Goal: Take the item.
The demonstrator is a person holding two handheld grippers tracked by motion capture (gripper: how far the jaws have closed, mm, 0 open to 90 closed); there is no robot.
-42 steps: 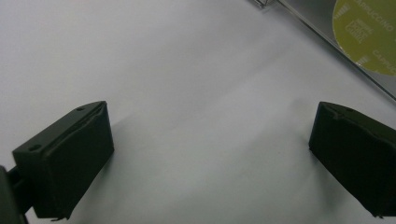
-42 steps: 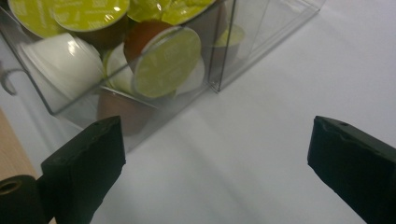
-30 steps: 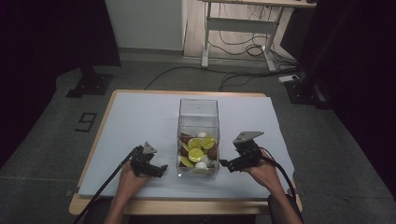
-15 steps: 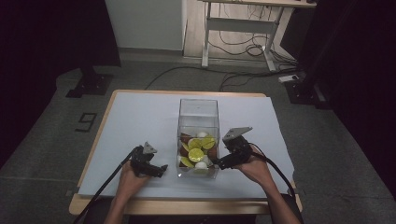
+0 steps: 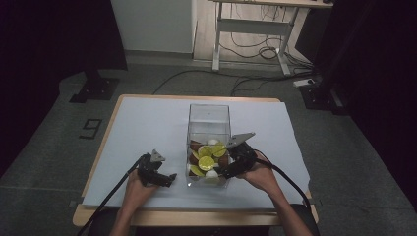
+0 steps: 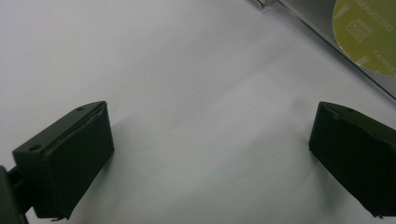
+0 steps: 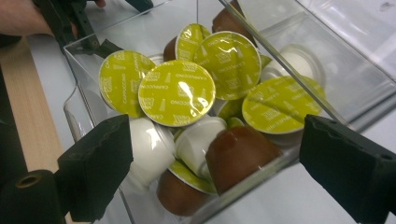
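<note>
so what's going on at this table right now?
A person works two hand-held tools at a clear plastic box full of coffee capsules, yellow-green lidded ones plus white and brown. The right claw hangs open at the box's near right corner, aimed at the capsules, nothing gripped. The left claw rests open on the white table cover left of the box, holding nothing. No capsule is out of the box yet.

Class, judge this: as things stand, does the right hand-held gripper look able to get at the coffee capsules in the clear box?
Probably yes: the right hand-held gripper is open beside the clear box, whose top looks open, and the coffee capsules lie uncovered inside.
</note>
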